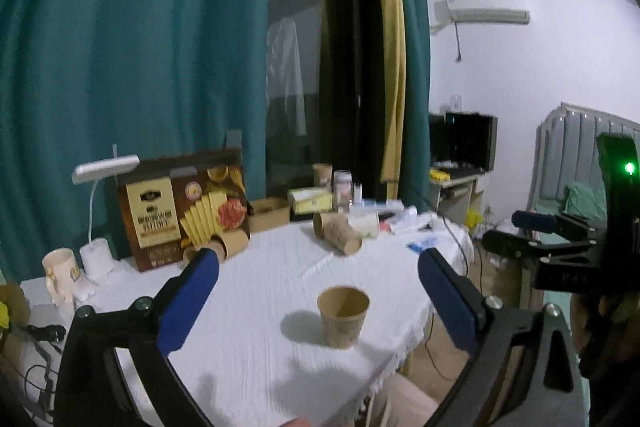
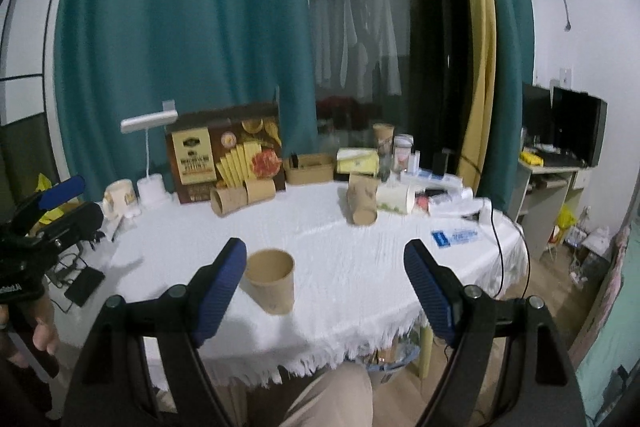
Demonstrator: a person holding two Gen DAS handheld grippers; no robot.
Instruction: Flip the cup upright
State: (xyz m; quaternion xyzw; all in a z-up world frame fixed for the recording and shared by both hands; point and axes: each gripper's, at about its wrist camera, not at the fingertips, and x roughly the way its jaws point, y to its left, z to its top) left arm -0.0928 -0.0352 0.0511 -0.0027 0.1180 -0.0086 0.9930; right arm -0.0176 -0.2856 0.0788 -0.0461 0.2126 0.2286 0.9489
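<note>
A brown paper cup [image 1: 343, 315] stands upright, mouth up, near the front of the white-clothed table [image 1: 256, 291]; it also shows in the right wrist view [image 2: 271, 280]. A second paper cup [image 1: 337, 233] lies on its side farther back; it shows in the right wrist view [image 2: 363, 203] too. Two more cups [image 2: 242, 195] lie by the box. My left gripper [image 1: 318, 259] is open and empty, above the upright cup. My right gripper [image 2: 324, 255] is open and empty, just right of the upright cup.
A brown snack box [image 2: 226, 153], a white desk lamp [image 2: 150, 147], a mug [image 2: 120, 197], a small cardboard tray [image 2: 309, 169], a tissue pack and jars [image 2: 402, 153] line the table's back. Cables [image 2: 500, 247] hang at the right edge. The fringed front edge [image 2: 320, 359] is close.
</note>
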